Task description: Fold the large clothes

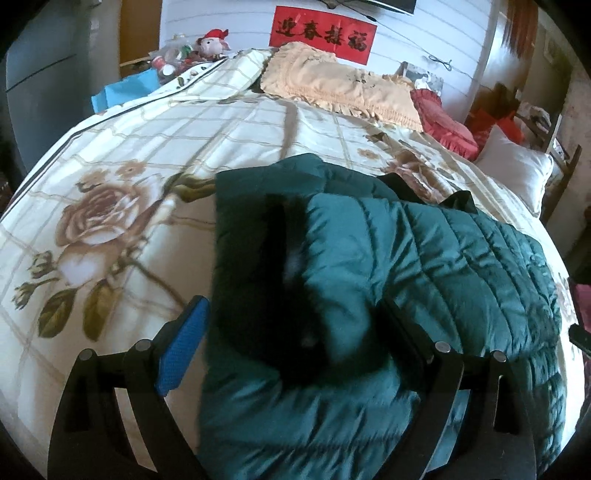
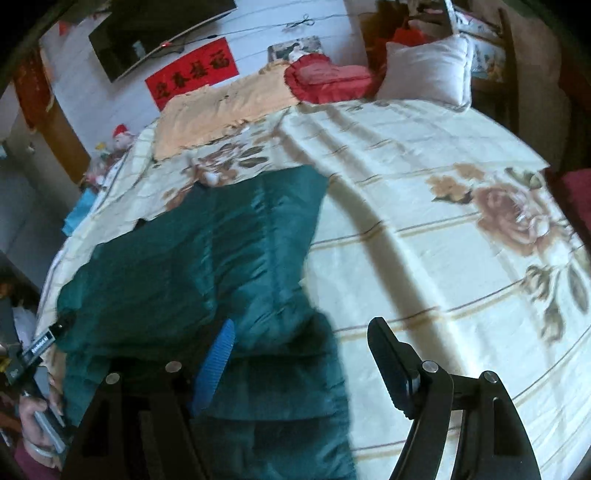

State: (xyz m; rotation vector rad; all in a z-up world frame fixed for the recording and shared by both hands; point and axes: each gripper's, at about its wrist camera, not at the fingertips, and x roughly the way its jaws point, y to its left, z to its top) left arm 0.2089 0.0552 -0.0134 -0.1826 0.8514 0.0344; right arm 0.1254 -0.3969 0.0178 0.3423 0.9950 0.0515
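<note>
A dark green quilted jacket with a black fur-trimmed hood lies partly folded on the bed. My left gripper is open, its jaws wide on either side of the hood end, the blue pad at the left. In the right wrist view the jacket lies at the left. My right gripper is open, its blue pad over the jacket's near edge and its black finger over bare quilt. The left gripper's tip and a hand show at the far left.
The bed has a cream quilt with rose prints. A peach pillow, a red cushion and a white pillow lie at the head. A red banner hangs on the wall. Clutter and a plush toy sit at the back left.
</note>
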